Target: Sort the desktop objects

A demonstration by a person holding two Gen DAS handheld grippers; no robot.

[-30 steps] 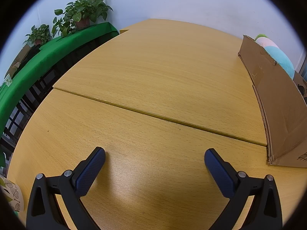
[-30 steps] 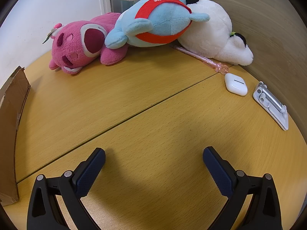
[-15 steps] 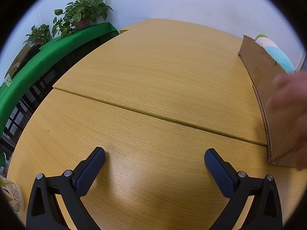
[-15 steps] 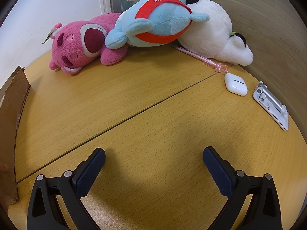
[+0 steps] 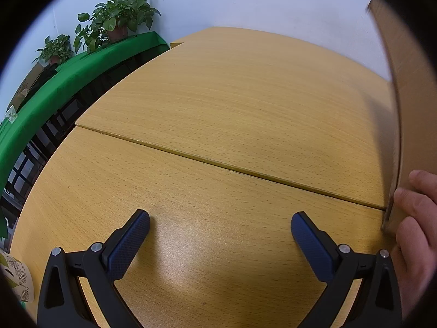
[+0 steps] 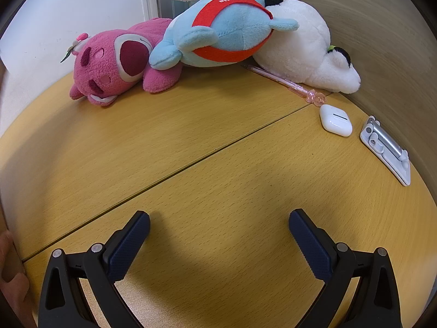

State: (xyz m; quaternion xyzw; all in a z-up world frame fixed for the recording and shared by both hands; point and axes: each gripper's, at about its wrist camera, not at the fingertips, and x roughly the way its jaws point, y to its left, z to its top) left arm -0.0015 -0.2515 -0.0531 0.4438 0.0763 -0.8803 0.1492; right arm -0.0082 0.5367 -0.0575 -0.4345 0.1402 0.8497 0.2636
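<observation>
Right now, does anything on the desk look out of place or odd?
Yes. A bare hand grips the edge of the cardboard box, which looks blurred and tilted up. Both hand-held grippers, left and right, are open and empty. The soft toys lie heaped in the corner.

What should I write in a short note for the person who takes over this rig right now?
Left gripper: open, empty, low over bare table.
Right gripper: open, empty.
A bare hand holds the cardboard box at the left gripper's right side.
Ahead of the right gripper: pink plush, blue plush, white plush, pink pen, white earbud case, white-and-silver stand.
Done: nothing sorted, as far as the views show.
Left: all items, probably into the box.
</observation>
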